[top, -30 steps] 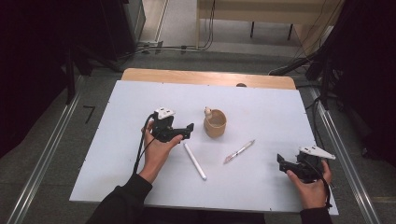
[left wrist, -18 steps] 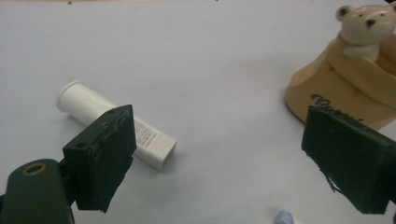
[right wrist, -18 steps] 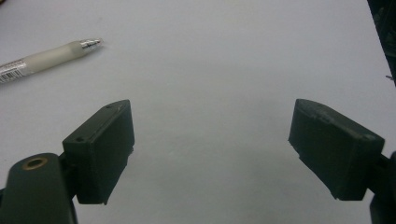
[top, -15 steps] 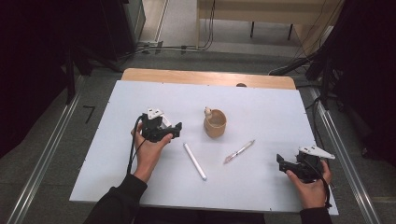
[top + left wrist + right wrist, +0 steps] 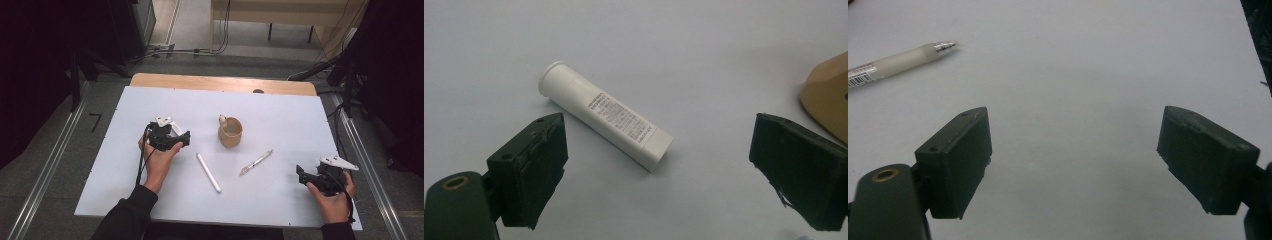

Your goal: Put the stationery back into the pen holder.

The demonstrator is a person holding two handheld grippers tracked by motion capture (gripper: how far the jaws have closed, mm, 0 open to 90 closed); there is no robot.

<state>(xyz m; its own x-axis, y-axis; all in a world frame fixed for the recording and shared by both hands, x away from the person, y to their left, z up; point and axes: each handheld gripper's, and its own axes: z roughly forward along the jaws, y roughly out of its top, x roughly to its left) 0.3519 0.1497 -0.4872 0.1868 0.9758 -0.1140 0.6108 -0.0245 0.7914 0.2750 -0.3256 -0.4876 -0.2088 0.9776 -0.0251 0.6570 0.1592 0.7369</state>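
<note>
Pale blue worktop (image 5: pixel 280 105) carries all items. Nearest, the right gripper (image 5: pixel 311 177) rests at the near right edge, fingers (image 5: pixel 955 160) spread wide over bare surface. A pen (image 5: pixel 256 162) lies left of it. The white tube (image 5: pixel 208 172) lies flat at centre, untouched. The left gripper (image 5: pixel 184 138) hovers beside it, fingers (image 5: pixel 531 167) spread, holding nothing. Farthest, a tan cup (image 5: pixel 230 132) stands upright.

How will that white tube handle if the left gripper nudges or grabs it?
The white tube is round and lies flat, so a sideways nudge probably rolls it. It looks rigid and smooth, likely light and a bit slippery. The left gripper stands open and apart from it.
</note>
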